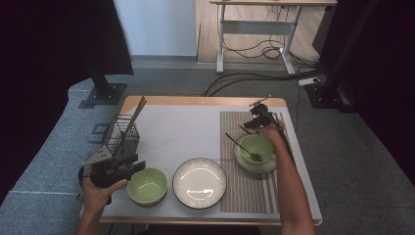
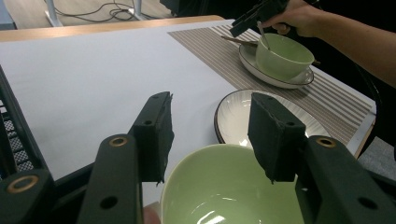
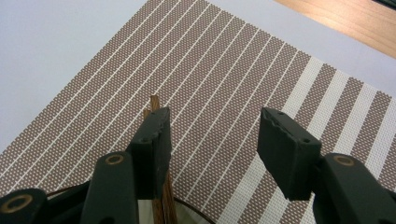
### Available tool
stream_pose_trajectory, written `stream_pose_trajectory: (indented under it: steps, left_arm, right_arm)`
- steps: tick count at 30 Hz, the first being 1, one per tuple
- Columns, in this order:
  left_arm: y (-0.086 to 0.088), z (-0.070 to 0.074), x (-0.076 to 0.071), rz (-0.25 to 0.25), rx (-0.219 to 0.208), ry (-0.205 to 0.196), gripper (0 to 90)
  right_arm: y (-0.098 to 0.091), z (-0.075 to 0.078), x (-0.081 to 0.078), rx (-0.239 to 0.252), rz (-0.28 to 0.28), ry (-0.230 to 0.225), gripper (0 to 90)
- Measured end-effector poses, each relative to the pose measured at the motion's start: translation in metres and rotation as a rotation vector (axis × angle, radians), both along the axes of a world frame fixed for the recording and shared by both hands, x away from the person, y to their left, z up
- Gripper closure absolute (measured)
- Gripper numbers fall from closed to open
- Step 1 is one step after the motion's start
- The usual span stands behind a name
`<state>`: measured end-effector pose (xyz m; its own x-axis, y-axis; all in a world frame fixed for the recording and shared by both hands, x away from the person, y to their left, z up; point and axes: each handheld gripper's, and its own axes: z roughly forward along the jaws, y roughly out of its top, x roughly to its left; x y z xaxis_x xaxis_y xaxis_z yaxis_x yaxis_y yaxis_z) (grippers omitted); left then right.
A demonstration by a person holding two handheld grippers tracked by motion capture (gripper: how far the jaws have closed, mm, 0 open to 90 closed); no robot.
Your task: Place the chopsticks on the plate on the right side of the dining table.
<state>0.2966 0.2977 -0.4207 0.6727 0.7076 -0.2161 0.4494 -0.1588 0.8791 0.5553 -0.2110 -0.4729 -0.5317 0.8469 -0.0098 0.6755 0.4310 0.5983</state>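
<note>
My left gripper is open at the near left of the table, and its jaws straddle the far rim of a green bowl without touching it. A second green bowl stands on a saucer on the striped placemat, with a dark spoon leaning in it. My right gripper hovers open just beyond that bowl. A pair of wooden chopsticks lies on the mat under its left jaw, one end resting on the saucer's rim; the pads do not press on them.
A white ribbed plate sits between the two bowls. A black wire basket holding upright chopsticks stands at the left edge, just behind my left hand. Beyond the table are a desk frame and floor cables.
</note>
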Motion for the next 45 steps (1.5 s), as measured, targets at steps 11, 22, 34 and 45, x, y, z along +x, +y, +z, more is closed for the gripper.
stream_pose_trajectory:
  steps: [11,22,34,45]
  left_arm:
    - [0.001,0.0004,-0.0004,0.002,-0.005,-0.002,50.0]
    - [0.0005,-0.0002,0.0005,0.001,-0.003,0.001,49.9]
    - [0.001,-0.0005,0.0008,0.001,-0.004,0.001,49.9]
    - [0.0009,-0.0012,0.0013,0.0,-0.004,0.005,49.9]
  right_arm:
    - [0.0009,-0.0034,0.0025,-0.018,0.002,0.013,45.5]
    - [0.0017,-0.0006,0.0011,-0.037,0.032,0.009,46.4]
    - [0.0054,-0.0029,0.0007,-0.047,0.052,0.023,46.9]
    - [0.0074,-0.0029,-0.0006,-0.064,0.073,0.036,48.5]
